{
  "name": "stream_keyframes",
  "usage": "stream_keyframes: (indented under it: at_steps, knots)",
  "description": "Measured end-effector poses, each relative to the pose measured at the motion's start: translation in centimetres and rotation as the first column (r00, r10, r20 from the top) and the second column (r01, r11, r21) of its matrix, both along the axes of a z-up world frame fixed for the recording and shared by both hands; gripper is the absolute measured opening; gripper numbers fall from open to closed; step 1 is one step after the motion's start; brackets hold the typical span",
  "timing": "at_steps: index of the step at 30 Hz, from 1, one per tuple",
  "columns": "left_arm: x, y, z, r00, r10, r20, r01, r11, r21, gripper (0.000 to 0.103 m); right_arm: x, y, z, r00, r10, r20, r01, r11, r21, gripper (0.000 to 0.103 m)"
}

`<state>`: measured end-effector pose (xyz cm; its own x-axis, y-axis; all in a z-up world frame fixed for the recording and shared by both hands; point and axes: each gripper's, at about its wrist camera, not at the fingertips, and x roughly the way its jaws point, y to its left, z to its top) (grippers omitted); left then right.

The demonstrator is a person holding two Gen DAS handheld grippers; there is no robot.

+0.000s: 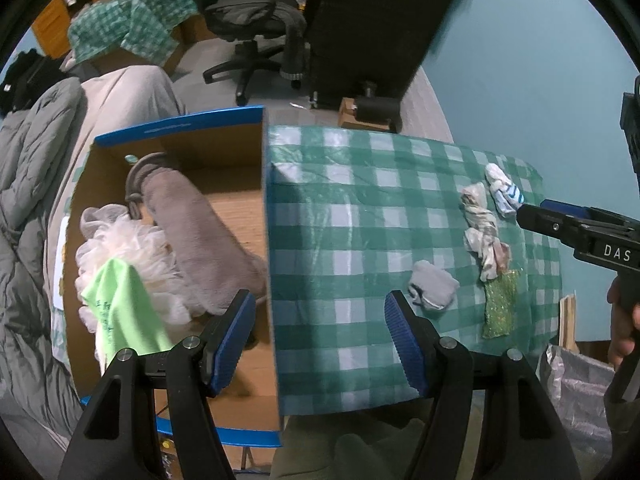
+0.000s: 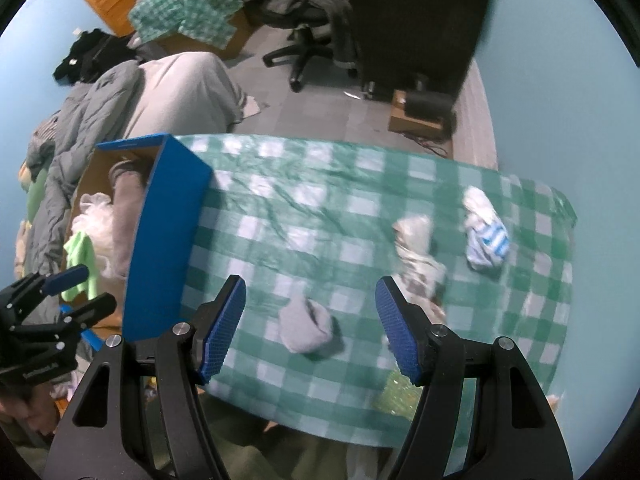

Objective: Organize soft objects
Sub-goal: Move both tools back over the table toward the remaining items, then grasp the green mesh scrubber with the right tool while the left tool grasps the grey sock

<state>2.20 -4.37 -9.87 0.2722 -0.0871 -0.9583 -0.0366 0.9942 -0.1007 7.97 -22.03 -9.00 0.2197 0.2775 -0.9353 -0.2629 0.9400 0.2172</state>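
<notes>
A blue cardboard box [image 1: 180, 126] [image 2: 168, 240] stands at the left end of the table with a green checked cloth [image 1: 352, 240] [image 2: 300, 208]. Inside lie a grey plush roll [image 1: 192, 232], a white mesh pouf [image 1: 124, 248] and a light green cloth [image 1: 120, 312]. On the cloth lie a grey sock [image 1: 434, 290] [image 2: 306, 326], a patterned twisted cloth [image 1: 486, 236] [image 2: 418, 256], a blue-striped white sock [image 1: 506, 192] [image 2: 486, 236] and a green glittery sponge [image 1: 498, 308] [image 2: 396, 396]. My left gripper [image 1: 320, 340] is open and empty over the box's right wall. My right gripper [image 2: 310, 328] is open and empty above the grey sock.
A bed with grey bedding [image 1: 36, 200] lies left of the box. An office chair [image 1: 256, 32] and a dark cabinet [image 1: 372, 28] stand beyond the table. A lined bin [image 1: 576, 392] sits at the table's near right corner. A blue wall [image 1: 520, 72] is on the right.
</notes>
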Motion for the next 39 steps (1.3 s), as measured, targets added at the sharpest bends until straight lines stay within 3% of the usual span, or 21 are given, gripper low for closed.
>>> stream_keyframes:
  at_steps: [14,22,39]
  knots:
    - [1.5,-4.1,-0.5,0.993,-0.114,-0.013,0.114,0.993,0.026,0.073,-1.7,-6.6,-1.7,0.990,-0.134,-0.033,0.133,0.991,-0.021,0.069]
    - [2.1,-6.5,-1.3,0.984,-0.179,-0.029,0.180,0.983,0.040,0.078,-2.9,-9.3,-4.1,0.979,-0.188,-0.075,0.184,0.981,-0.053,0.070]
    - [2.4,-11.2,-7.1,0.935,-0.327,-0.133,0.334,0.942,0.030,0.080,-5.6,-11.2,-11.9,0.951,-0.232,-0.204,0.212,0.970,-0.116,0.070]
